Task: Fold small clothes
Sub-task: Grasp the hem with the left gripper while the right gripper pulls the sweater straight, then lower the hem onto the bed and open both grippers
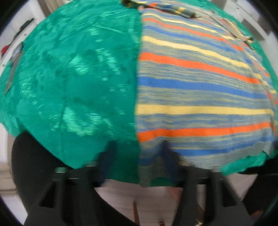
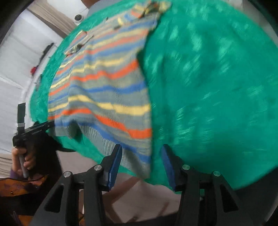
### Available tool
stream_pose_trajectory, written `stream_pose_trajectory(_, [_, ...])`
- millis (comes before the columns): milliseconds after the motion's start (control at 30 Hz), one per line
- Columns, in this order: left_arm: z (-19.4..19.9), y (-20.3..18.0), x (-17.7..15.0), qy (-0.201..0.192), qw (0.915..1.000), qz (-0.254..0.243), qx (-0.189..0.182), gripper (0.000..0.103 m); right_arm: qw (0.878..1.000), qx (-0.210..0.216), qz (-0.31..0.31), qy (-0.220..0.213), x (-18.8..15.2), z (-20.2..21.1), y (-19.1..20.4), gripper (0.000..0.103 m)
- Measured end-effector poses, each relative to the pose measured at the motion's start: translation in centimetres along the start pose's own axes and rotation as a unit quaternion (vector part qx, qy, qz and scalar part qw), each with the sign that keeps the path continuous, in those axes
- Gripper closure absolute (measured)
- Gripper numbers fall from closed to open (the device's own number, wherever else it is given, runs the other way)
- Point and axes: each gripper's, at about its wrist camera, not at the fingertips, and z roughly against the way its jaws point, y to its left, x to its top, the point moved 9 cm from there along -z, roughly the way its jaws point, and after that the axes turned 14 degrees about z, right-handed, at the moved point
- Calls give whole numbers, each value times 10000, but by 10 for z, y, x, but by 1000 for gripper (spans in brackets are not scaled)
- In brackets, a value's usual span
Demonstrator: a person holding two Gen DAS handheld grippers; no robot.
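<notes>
A: Striped knit garment [image 2: 104, 97] first — where does it lie?
B: Spread flat on the green cloth [image 2: 208, 87] that covers the tabletop, its ribbed hem hanging a little over the near edge. Bands of orange, yellow and blue run across it.

A: And nearest the right wrist camera?
B: The right hand-held gripper [image 2: 141, 156], its blue-padded fingers apart, straddling the garment's near right corner. Nothing is clamped between them.

A: The left one?
B: From its own camera the left hand-held gripper [image 1: 139, 154] sits at the near edge, where the garment's left side meets the green cloth. The fingers look spread, but the frame is blurred and cloth covers the tips — I cannot tell whether they are pinching it. In the right wrist view that gripper shows at the garment's near left corner, with the person's hand [image 2: 24, 156] around its handle.

A: Further back?
B: The collar end of the garment [image 1: 173, 8] lies at the far side of the cloth. Beyond that, a white surface [image 2: 22, 57] with a few small dark items, too small to name.
</notes>
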Motion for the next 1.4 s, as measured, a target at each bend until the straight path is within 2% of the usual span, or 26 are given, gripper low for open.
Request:
stream_pose_trajectory(33, [0,-3,-1,12,10000,-73,-37,98,10000,35,-71,-4,2,-7,-3,69])
stream_pose_trajectory(67, [1,-3,-2,-29,9999,-136,-2,100,9999,97,-143,5,2,-10,-4,80])
stream_pose_trajectory(100, [2,-3,-3,-51,9998,-165,18,100,9995,216,-213,-8,3,-8,-1,97])
stream_pose_trajectory(133, [6,0,-4,-91,9997,-206,77,101,9996,210,-212,-16,1,0,1,97])
stream_pose_trajectory(233, [24,12,-5,-376,9976,-435,384,101,9989,-411,229,-21,-7,45,6,98])
stream_pose_trajectory(300, [23,15,-8,-340,9972,-503,438,101,9977,-576,355,-33,1,53,14,99])
stream_pose_trajectory(367, [9,11,-11,-262,9954,-629,667,101,9959,-787,392,206,-2,36,11,99])
stream_pose_trajectory(400, [3,6,-12,-272,9938,-716,810,101,9933,-956,470,454,-9,13,8,99])
stream_pose_trajectory(467, [0,-1,-11,-339,9910,-795,1018,100,9925,-1004,359,597,-13,-12,2,98])
stream_pose_trajectory(500, [1,-2,-11,-343,9911,-789,1015,99,9929,-1002,248,593,-12,-16,0,98])
stream_pose_trajectory(567, [11,-2,-12,-359,9927,-702,912,82,9943,-974,87,425,-5,-5,0,85])
stream_pose_trajectory(600, [20,-1,-13,-392,9939,-629,822,72,9941,-1010,83,384,-4,0,-1,61])
stream_pose_trajectory(633, [30,6,-12,-549,9949,-486,687,43,9931,-1125,113,300,-4,11,-1,42])
stream_pose_trajectory(667, [42,10,-8,-714,9951,-383,566,19,9919,-1256,145,133,-3,24,-2,39])
stream_pose_trajectory(700, [56,14,-1,-950,9942,-271,420,13,9886,-1493,169,-115,0,42,-4,39])
stream_pose_trajectory(800, [91,15,43,-1708,9852,-109,39,9,9797,-1871,-27,-724,6,79,-10,31])
stream_pose_trajectory(867, [92,7,80,-1978,9801,-164,-101,4,9761,-1825,-246,-1154,15,92,-7,28])
stream_pose_trajectory(967, [69,-17,141,-2329,9711,-487,-175,4,9738,-1744,-379,-1406,35,88,9,28])
stream_pose_trajectory(1067, [46,-40,196,-2449,9659,-757,-353,4,9722,-1674,-365,-1598,53,77,29,28])
stream_pose_trajectory(1133, [32,-50,226,-2632,9610,-836,-144,4,9732,-1607,-324,-1612,59,62,46,28])
stream_pose_trajectory(1167, [17,-54,242,-2641,9603,-896,17,1,9747,-1573,-301,-1559,60,53,52,28])
stream_pose_trajectory(1233, [-18,-56,257,-2244,9682,-1096,147,0,9783,-1521,-229,-1385,61,39,58,28])
stream_pose_trajectory(1267, [-39,-55,257,-1956,9735,-1185,3,0,9790,-1549,-201,-1310,62,33,59,28])
stream_pose_trajectory(1333, [-44,-47,260,-1885,9761,-862,-658,0,9798,-1584,-180,-1209,63,26,63,28])
stream_pose_trajectory(1400, [-42,-41,260,-1792,9764,-694,-984,0,9799,-1623,-191,-1146,64,21,64,28])
